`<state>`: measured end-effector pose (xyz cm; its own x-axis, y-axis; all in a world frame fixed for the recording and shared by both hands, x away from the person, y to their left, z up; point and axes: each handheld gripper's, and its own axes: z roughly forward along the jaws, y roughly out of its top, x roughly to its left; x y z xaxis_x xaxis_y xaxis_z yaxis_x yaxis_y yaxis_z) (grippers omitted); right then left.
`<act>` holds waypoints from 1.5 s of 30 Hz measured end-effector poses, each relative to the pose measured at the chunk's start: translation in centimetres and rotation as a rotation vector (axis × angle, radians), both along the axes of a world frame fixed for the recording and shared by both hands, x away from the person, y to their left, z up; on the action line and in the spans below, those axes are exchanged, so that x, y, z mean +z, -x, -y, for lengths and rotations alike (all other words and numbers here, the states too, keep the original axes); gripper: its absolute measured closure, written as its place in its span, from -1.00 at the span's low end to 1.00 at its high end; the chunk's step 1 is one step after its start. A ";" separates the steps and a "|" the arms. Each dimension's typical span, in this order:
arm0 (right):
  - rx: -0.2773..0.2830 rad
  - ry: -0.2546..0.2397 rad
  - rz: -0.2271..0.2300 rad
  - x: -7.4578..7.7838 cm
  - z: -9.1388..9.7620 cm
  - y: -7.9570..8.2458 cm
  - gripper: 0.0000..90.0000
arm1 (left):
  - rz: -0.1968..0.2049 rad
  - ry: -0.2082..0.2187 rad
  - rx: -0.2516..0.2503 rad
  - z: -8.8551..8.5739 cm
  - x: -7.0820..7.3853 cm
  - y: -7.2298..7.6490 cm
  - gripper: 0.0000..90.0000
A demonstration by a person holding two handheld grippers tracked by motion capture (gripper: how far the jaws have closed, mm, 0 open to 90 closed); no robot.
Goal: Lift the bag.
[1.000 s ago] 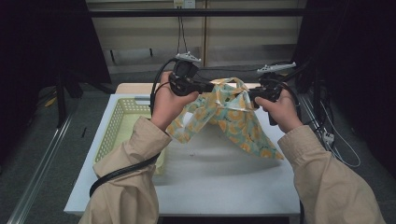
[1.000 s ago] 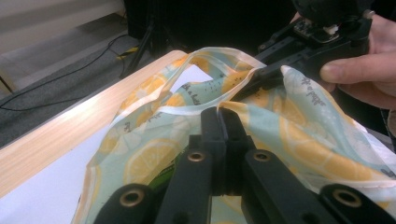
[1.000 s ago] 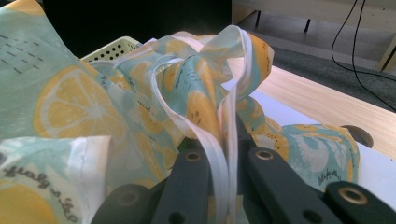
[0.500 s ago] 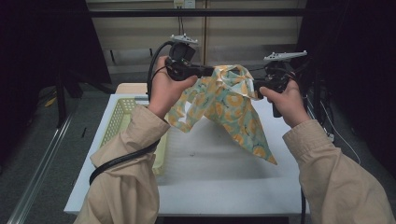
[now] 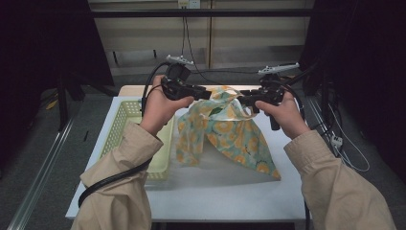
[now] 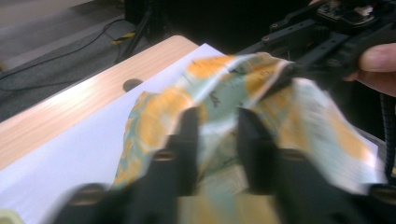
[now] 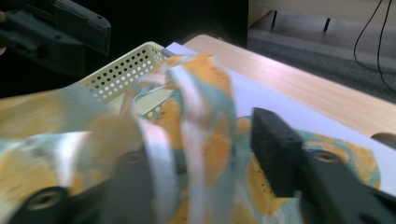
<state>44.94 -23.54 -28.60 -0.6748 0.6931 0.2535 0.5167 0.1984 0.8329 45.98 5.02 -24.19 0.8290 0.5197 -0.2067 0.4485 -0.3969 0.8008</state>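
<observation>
Motion blur smears the floral cloth point(image 6: 243, 121) in both gripper views, and its lower folds are cut off by the frame edge; the left gripper point(image 5: 207, 94) and right gripper point(image 5: 241, 99) have just been opening, and the jaws of each stand apart with cloth still draped between them (no pad visibly pressing); the cloth hangs over the white table point(image 5: 230, 191), its tail resting there, beside the yellow basket point(image 5: 125, 125).
</observation>
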 end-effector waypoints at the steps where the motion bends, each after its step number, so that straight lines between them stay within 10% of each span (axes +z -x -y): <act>1: -0.004 0.004 -0.014 -0.1 -0.1 0.0 0.02 | -0.002 -0.004 0.007 -0.1 -0.2 0.1 0.32; 8: 0.008 0.010 -0.029 -0.5 -0.1 0.5 -0.34 | -0.019 0.002 0.059 -1.3 -1.1 0.4 -0.52; 24: 0.005 0.015 -0.038 0.6 -1.1 1.4 -0.43 | -0.035 -0.040 0.070 -3.2 -3.2 1.8 -0.68; 40: 0.067 0.027 -0.045 -0.6 -0.8 2.5 -0.54 | -0.033 -0.075 0.062 -1.7 -6.3 1.8 -0.53; 45: 0.090 0.024 -0.058 -2.2 -0.9 3.3 -0.56 | -0.043 -0.085 0.018 0.3 -8.0 1.4 0.30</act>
